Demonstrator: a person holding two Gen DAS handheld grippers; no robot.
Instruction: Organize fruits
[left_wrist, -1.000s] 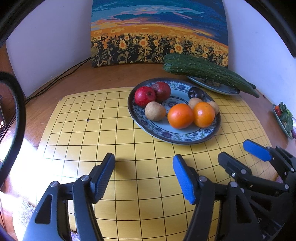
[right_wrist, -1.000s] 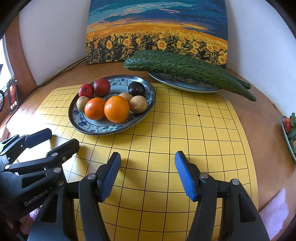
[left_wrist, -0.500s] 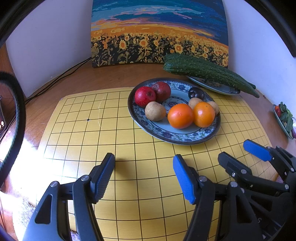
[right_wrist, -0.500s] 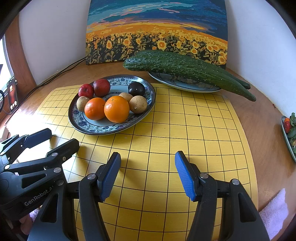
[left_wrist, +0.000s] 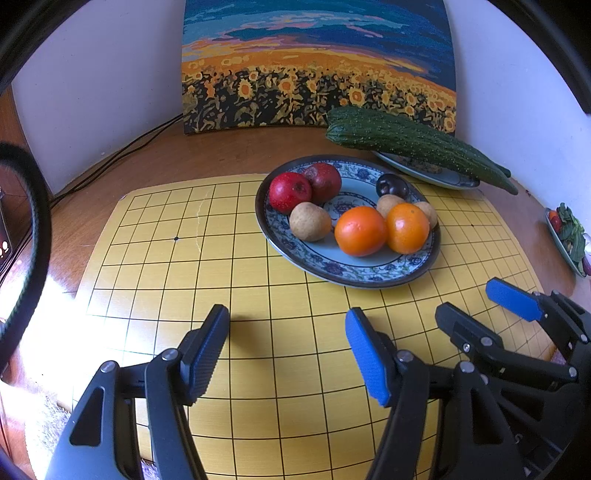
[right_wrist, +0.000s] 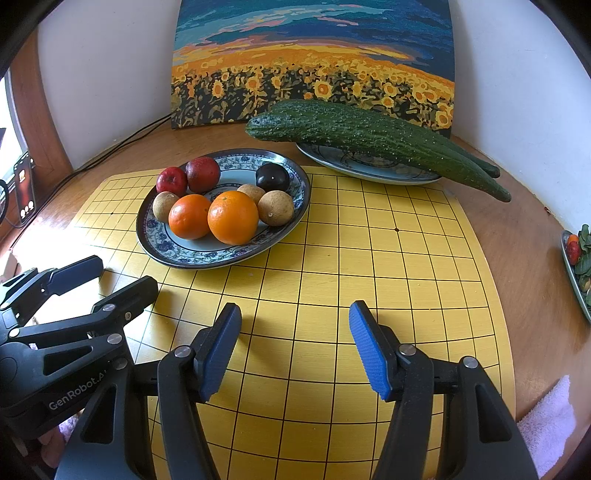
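A blue patterned plate (left_wrist: 354, 275) (right_wrist: 192, 256) on the yellow grid mat holds two oranges (left_wrist: 361, 230) (right_wrist: 232, 217), two red apples (left_wrist: 290, 191) (right_wrist: 171, 180), a dark plum (left_wrist: 392, 184) (right_wrist: 272, 176) and several tan round fruits (left_wrist: 309, 221) (right_wrist: 275, 208). My left gripper (left_wrist: 288, 341) is open and empty, low over the mat in front of the plate. My right gripper (right_wrist: 295, 338) is open and empty, to the right of the left one. Each gripper shows in the other's view, the right one (left_wrist: 476, 306) and the left one (right_wrist: 110, 273).
A second plate (right_wrist: 369, 168) behind carries large green cucumbers (right_wrist: 369, 134) (left_wrist: 413, 144). A sunflower painting (right_wrist: 310, 62) leans on the wall. A dish of greens (right_wrist: 578, 266) sits at the far right edge. Cables (left_wrist: 110, 162) run at the back left. A pink cloth (right_wrist: 546, 428) lies at the front right.
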